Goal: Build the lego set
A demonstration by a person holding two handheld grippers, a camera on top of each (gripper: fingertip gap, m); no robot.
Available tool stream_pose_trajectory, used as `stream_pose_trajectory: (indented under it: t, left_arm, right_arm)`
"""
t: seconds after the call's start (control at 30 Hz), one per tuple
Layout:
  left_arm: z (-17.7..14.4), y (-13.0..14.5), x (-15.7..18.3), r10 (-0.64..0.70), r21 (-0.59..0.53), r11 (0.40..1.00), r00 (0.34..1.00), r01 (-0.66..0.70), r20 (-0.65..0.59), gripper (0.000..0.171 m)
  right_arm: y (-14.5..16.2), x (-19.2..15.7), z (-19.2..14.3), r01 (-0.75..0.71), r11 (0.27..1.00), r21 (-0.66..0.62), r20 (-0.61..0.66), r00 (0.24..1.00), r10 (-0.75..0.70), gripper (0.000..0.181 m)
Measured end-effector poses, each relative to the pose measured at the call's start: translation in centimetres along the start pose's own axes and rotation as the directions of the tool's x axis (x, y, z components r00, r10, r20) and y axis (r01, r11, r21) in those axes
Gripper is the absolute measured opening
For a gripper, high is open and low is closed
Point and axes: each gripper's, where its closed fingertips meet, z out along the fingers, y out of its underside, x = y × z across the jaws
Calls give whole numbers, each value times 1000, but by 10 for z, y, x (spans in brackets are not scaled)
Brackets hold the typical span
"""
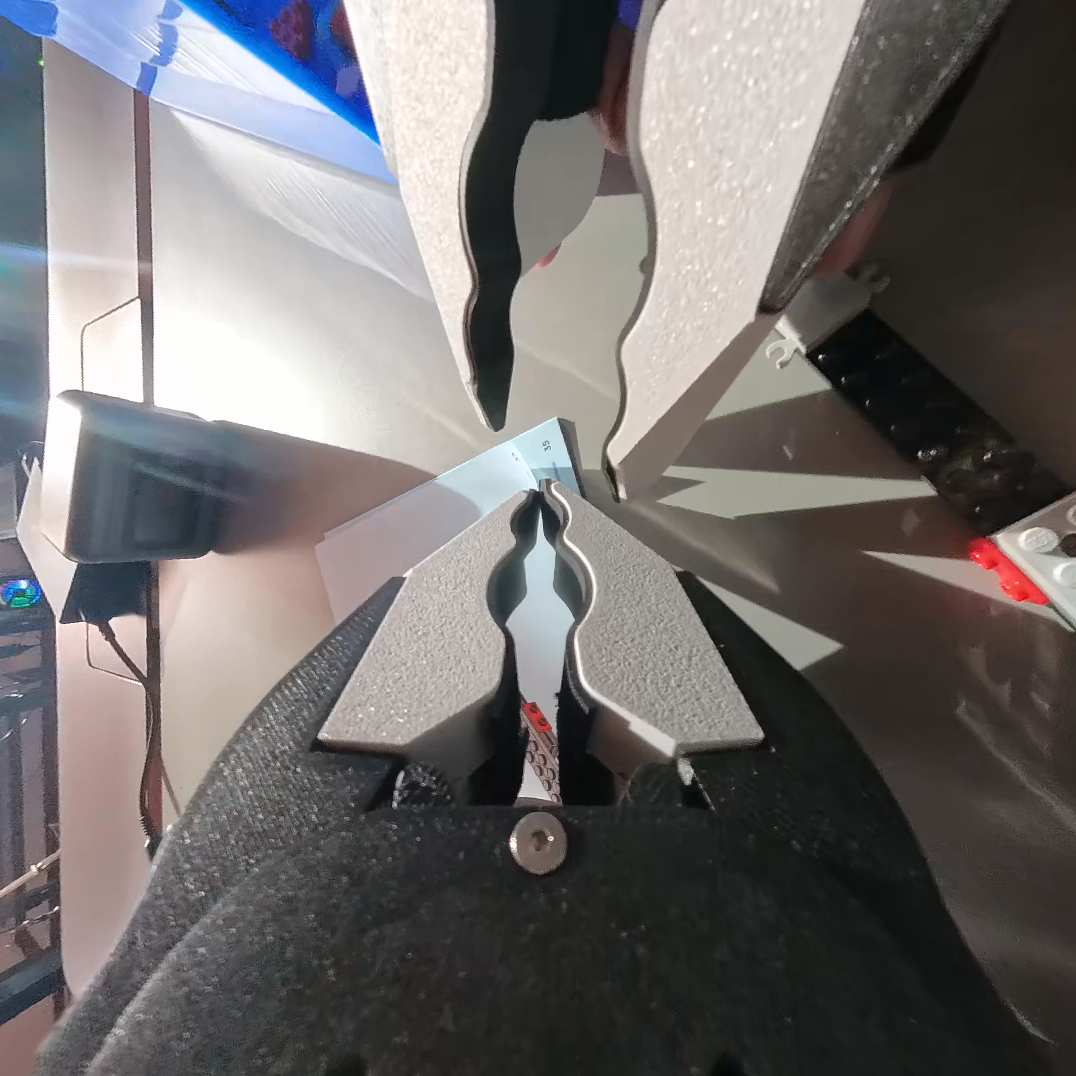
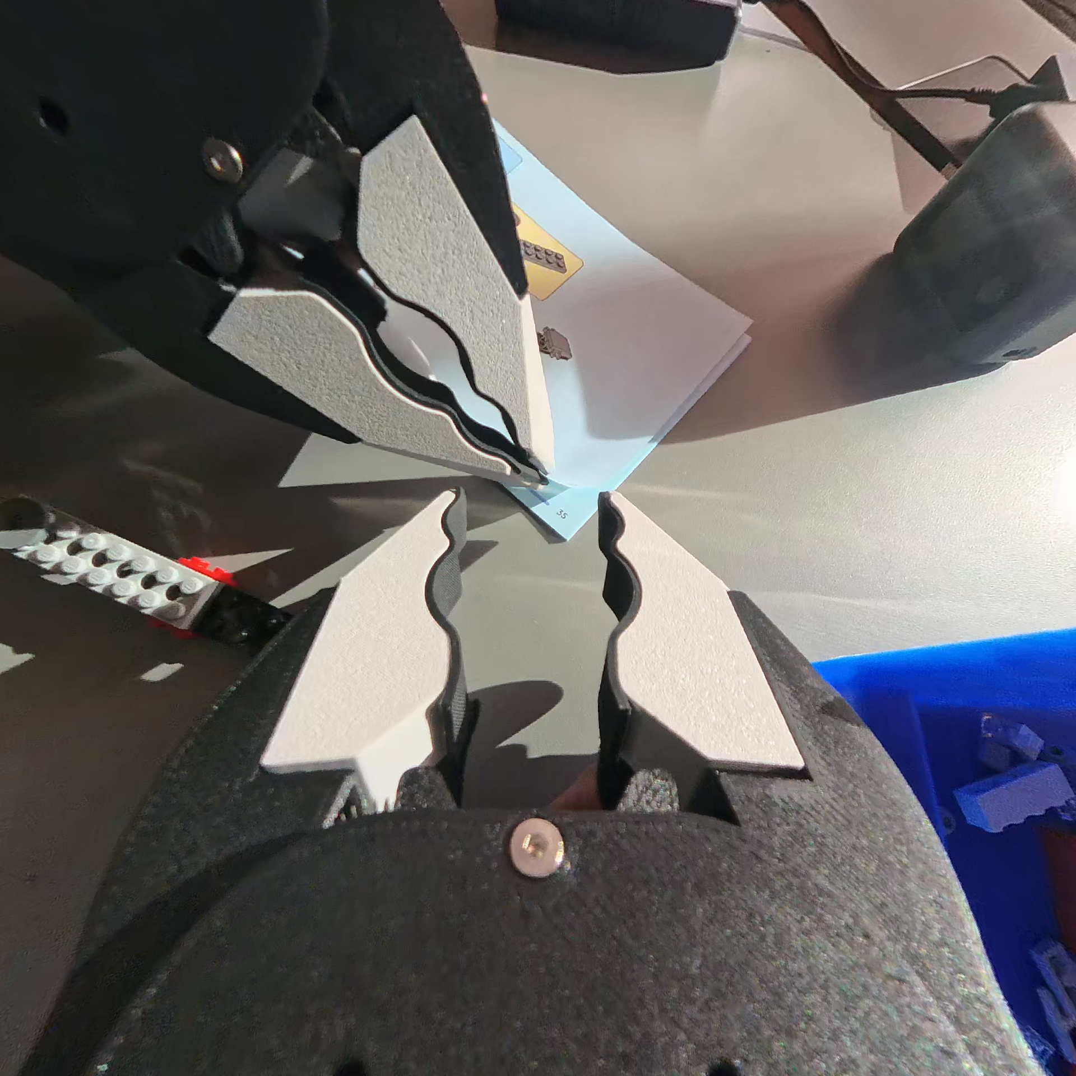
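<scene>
1. The left gripper (image 2: 538,476) was pinched on the corner of the instruction booklet (image 2: 629,372), mid-frame in the right wrist view.
2. The right gripper (image 2: 530,501) stood wide and empty just below that corner.
3. The lego build (image 2: 116,567), apparently grey, black and red, lay at left; a blue bin (image 2: 873,687) sat lower right.

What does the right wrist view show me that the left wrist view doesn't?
Only the right wrist view shows loose blue bricks inside the blue bin, and the booklet's yellow parts box.

Only the left wrist view shows the bin's striped side and small grey clip pieces.

Both show the left gripper shut on the instruction booklet corner, the open right gripper, and the grey-black-red lego assembly.
</scene>
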Motion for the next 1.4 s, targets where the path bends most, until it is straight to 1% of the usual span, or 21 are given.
stream_pose_trajectory:
  t: [0.13,0.23,0.3,0.37,0.43,0.5,0.53,0.6,0.67,0.73,0.8,0.83,0.87,0.9,0.97,1.03,1.13,1.23,1.4]
  left_arm:
    - [0,0,-1,15,1,1000,1000,-15,8,1]
    - [-2,1,-4,-18,0,1000,1000,18,16,1]
    - [-9,0,-13,-92,14,996,995,91,32,1]
    - [-23,1,-25,-207,51,978,976,205,60,1]
    - [-47,2,-36,-363,122,928,928,352,84,1]
    - [-78,10,-44,-523,231,840,845,491,109,1]
    - [-96,16,-46,-602,296,780,790,551,118,1]
    - [-132,37,-47,-741,420,643,659,640,130,1]
    - [-165,63,-40,-848,528,493,518,691,113,1]
    - [-195,89,-29,-928,619,325,368,715,61,1]
    - [-217,113,-16,-975,673,163,221,721,-1,1]
    - [-224,125,-8,-987,682,101,158,725,-22,1]
    - [-230,136,-1,-994,684,61,105,727,-23,1]
    - [-233,147,7,-998,680,41,59,732,-3,1]
    - [-235,170,24,-997,650,23,-27,759,67,1]
    - [-239,184,38,-990,634,8,-82,773,113,1]
    - [-238,198,55,-980,605,-39,-149,796,132,1]
    - [-239,208,68,-968,582,-52,-184,811,171,2]
    - [-241,221,84,-948,549,-31,-198,836,248,8]
  right_arm:
    - [0,0,0,-3,1000,3,4,1000,3,48]
    - [-1,0,-1,-8,1000,9,5,1000,8,48]
    - [-2,1,-2,-14,1000,20,6,1000,14,48]
    - [-3,1,-4,-23,999,34,9,1000,22,48]
    - [-5,1,-6,-31,998,52,13,999,31,48]
    - [-6,2,-8,-35,997,69,12,999,34,48]
    - [-7,2,-9,-34,996,76,12,999,33,48]
    - [-8,1,-11,-29,996,85,6,1000,29,48]
    - [-8,1,-11,-21,996,89,1,1000,21,48]
    - [-8,1,-12,-14,995,96,-6,1000,15,48]
    - [-9,0,-12,-12,995,97,-7,1000,12,48]
    - [-9,0,-12,-11,995,98,-6,1000,12,47]
    - [-9,0,-12,-11,995,99,-6,1000,11,47]
    - [-9,0,-12,-11,995,100,-6,1000,12,47]
    - [-9,0,-13,-12,995,102,-5,1000,13,47]
    - [-9,0,-13,-12,995,103,-5,1000,13,47]
    - [-9,0,-13,-12,995,103,-6,1000,12,47]
    - [-9,0,-13,-12,994,104,-6,1000,13,47]
    - [-9,0,-14,-18,994,110,0,1000,18,47]
